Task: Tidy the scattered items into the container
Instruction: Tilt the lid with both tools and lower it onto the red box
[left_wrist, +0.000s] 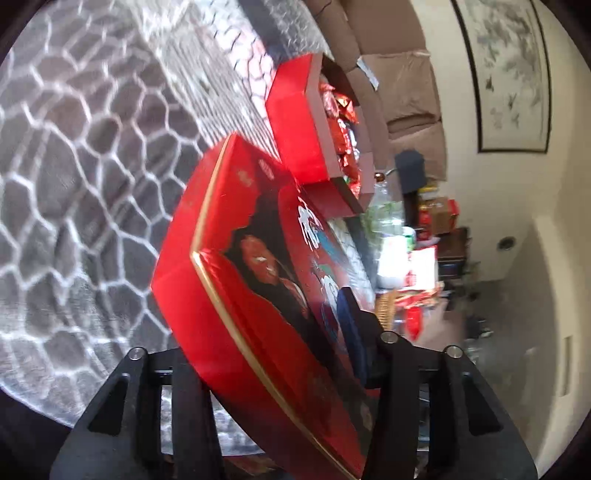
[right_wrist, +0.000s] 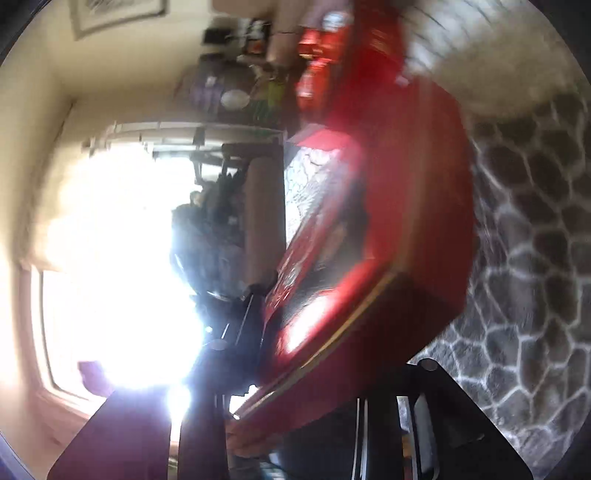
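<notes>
A red lid (left_wrist: 240, 258) with gold trim and a dark printed top is tilted on edge above the table. It runs between the fingers of my left gripper (left_wrist: 258, 343), and a blue pad (left_wrist: 349, 314) presses its printed face. In the right wrist view the same lid (right_wrist: 388, 221) is blurred and sits between the fingers of my right gripper (right_wrist: 321, 358), which is shut on its near edge. Behind the lid stands the open red box (left_wrist: 295, 122) with several red foil-wrapped sweets (left_wrist: 340, 110) inside; these sweets (right_wrist: 310, 55) also show at the top of the right view.
The table top (left_wrist: 74, 166) has a grey cracked-stone pattern. Beyond it are a brown sofa (left_wrist: 402, 74), a framed picture (left_wrist: 509, 74), and bottles and packets (left_wrist: 388, 214). A glaring window (right_wrist: 110, 258) washes out the left of the right wrist view.
</notes>
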